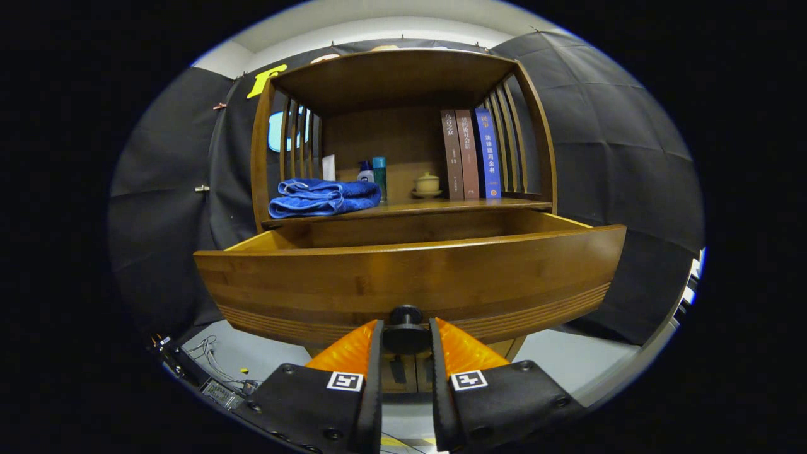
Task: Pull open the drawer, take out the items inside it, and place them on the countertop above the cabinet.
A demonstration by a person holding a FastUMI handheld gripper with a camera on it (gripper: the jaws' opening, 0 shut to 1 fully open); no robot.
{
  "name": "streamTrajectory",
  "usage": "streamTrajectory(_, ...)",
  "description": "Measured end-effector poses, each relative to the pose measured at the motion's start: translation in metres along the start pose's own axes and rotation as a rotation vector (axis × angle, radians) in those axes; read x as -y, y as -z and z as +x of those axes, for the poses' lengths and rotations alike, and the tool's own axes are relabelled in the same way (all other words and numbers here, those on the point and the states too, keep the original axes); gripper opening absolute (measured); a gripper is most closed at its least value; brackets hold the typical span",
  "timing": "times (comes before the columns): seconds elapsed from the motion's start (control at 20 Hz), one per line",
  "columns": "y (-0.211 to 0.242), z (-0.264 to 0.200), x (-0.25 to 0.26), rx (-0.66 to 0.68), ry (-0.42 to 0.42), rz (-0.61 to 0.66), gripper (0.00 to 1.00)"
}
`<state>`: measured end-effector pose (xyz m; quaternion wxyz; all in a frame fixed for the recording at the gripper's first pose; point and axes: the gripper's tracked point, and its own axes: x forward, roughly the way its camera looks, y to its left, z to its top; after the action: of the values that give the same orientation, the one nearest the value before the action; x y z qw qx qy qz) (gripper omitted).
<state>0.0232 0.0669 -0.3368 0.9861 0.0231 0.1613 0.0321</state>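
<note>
Jaws clamping round knob (406, 329), wooden drawer (410, 277)

Black cloth walls (599, 139), seemingly grey floor (252, 353)

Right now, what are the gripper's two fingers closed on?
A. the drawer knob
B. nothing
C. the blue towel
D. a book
A: the gripper has both fingers pressed on the round drawer knob at the front of the pulled-out drawer.
</note>
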Motion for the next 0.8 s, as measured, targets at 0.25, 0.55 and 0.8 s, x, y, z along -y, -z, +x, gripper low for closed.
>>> streamTrajectory(0.25,-0.001,0.0,0.0,-0.003,0.004,0.002,0.36)
streamTrajectory(0.55,-0.018,-0.019,-0.01,-0.016,0.012,0.066,0.8)
streamTrajectory(0.8,-0.065,-0.059,0.003,-0.037,0.114,0.037,0.99)
